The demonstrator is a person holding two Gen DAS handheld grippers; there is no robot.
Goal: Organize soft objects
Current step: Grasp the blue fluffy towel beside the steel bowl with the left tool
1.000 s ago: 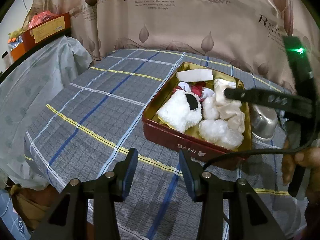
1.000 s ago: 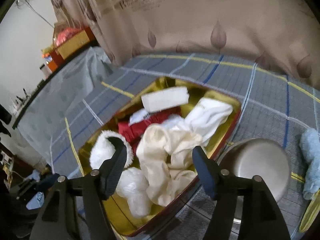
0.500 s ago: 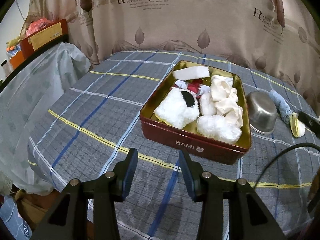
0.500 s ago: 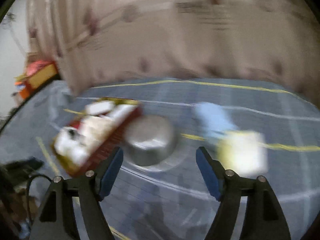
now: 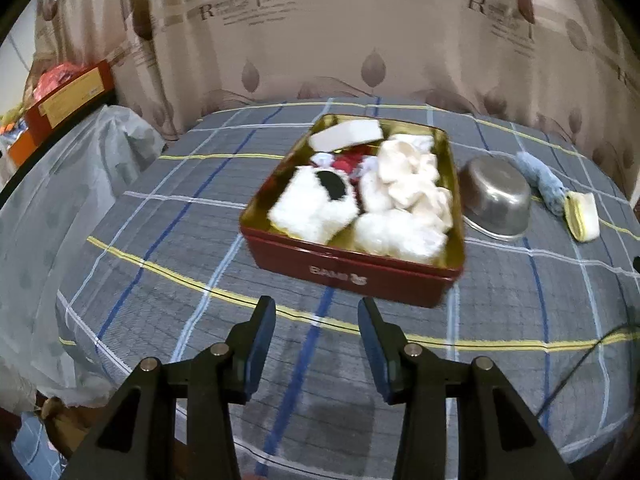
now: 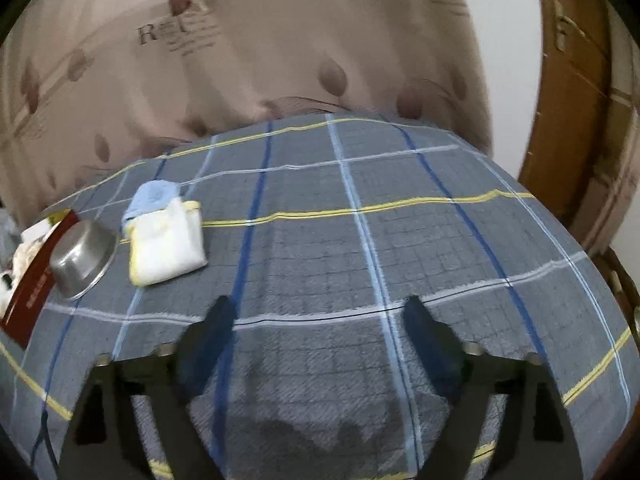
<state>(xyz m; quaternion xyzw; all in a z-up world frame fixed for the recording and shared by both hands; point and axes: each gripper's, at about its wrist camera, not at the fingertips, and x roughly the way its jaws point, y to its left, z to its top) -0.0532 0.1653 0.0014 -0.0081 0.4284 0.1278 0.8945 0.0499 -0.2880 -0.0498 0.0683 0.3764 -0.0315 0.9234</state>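
Observation:
A red tin [image 5: 344, 268] with a gold inside holds several white and cream soft pieces, a red one and a white block. It stands on the checked cloth ahead of my left gripper [image 5: 316, 316], which is open and holds nothing. Right of the tin lie a steel bowl [image 5: 496, 200], a blue cloth roll [image 5: 540, 178] and a folded white-and-yellow cloth [image 5: 584, 216]. My right gripper [image 6: 316, 312] hangs over bare cloth, its jaws opening with nothing between them. The folded cloth [image 6: 166, 236], blue cloth [image 6: 154, 194], bowl [image 6: 82, 256] and tin [image 6: 36, 276] sit to its left.
A patterned curtain [image 5: 320, 40] hangs behind the table. A plastic-covered surface [image 5: 60, 184] and an orange box [image 5: 68, 96] stand at the left. A wooden door frame [image 6: 580, 100] rises at the right. A black cable [image 5: 580, 364] trails over the table's right side.
My right gripper swung right, away from the tin, past the bowl and cloths, and its jaws widened. In the left view the right gripper left the tin and went out of sight.

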